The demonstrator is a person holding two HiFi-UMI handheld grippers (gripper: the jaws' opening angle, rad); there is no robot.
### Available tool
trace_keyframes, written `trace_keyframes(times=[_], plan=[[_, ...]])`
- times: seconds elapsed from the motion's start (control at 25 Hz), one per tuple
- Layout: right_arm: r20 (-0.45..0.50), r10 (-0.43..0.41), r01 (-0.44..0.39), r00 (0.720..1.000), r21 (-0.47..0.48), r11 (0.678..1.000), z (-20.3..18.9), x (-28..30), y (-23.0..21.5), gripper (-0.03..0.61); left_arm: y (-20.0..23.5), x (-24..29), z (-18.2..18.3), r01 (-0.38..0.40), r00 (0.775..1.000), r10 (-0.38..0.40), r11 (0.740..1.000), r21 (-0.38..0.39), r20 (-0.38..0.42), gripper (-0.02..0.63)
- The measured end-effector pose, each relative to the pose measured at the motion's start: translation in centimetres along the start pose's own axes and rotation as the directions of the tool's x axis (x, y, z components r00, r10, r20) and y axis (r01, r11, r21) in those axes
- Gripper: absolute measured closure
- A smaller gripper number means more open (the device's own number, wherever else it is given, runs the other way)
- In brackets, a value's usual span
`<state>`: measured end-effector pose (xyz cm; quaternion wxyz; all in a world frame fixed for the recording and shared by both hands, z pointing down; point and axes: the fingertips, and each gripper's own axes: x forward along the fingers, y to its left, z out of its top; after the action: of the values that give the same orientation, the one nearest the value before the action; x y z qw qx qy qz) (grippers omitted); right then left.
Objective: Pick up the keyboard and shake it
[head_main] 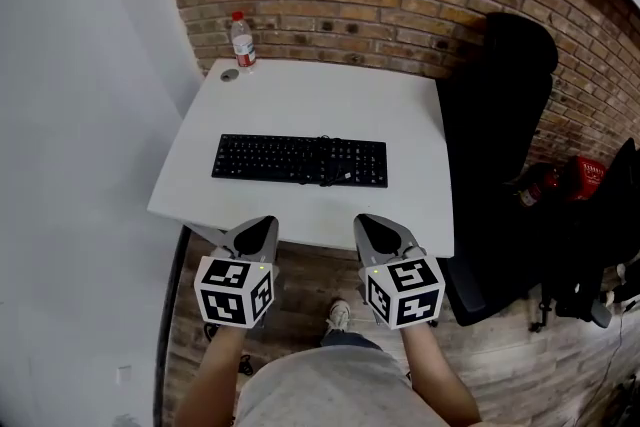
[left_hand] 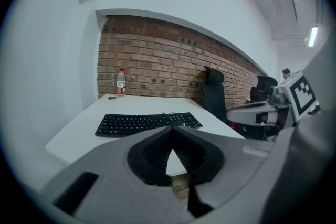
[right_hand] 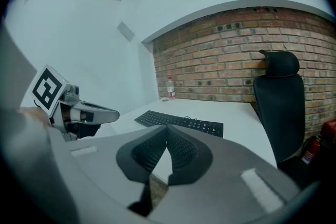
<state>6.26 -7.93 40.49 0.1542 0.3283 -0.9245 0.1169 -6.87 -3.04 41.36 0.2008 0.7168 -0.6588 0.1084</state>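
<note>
A black keyboard [head_main: 300,161] lies flat across the middle of the white table [head_main: 310,100], with a thin cable looped on its top. It also shows in the left gripper view as the keyboard [left_hand: 144,123] and in the right gripper view as the keyboard [right_hand: 181,121]. My left gripper [head_main: 261,227] hangs just short of the table's near edge, jaws shut with nothing in them. To its right, my right gripper [head_main: 368,225] hovers at the same edge, also shut and empty. Both point toward the keyboard and stand apart from it.
A water bottle [head_main: 242,41] and a small round cap [head_main: 230,75] stand at the table's far left corner by the brick wall. A black office chair [head_main: 500,145] stands right of the table. A red object [head_main: 585,177] lies on the floor further right. A white wall runs along the left.
</note>
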Motion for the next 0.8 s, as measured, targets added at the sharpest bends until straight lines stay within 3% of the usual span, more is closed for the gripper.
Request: trace_keyframes(times=[0.44,0.8], plan=[[-0.027,0.020,-0.020,0.999,0.006,1.000,1.2,4.2,-6.0,0.566,0.7,6.5,2.4,-0.034,0.999,0.034,0.999,-0.014,-0.014,0.621],[-0.046,0.042,-0.042,0.998,0.004,0.999,1.4,6.8,-8.5,0.568,2.4,8.3,2.7,-0.087,0.996,0.087,0.996,-0.036,-0.018,0.621]])
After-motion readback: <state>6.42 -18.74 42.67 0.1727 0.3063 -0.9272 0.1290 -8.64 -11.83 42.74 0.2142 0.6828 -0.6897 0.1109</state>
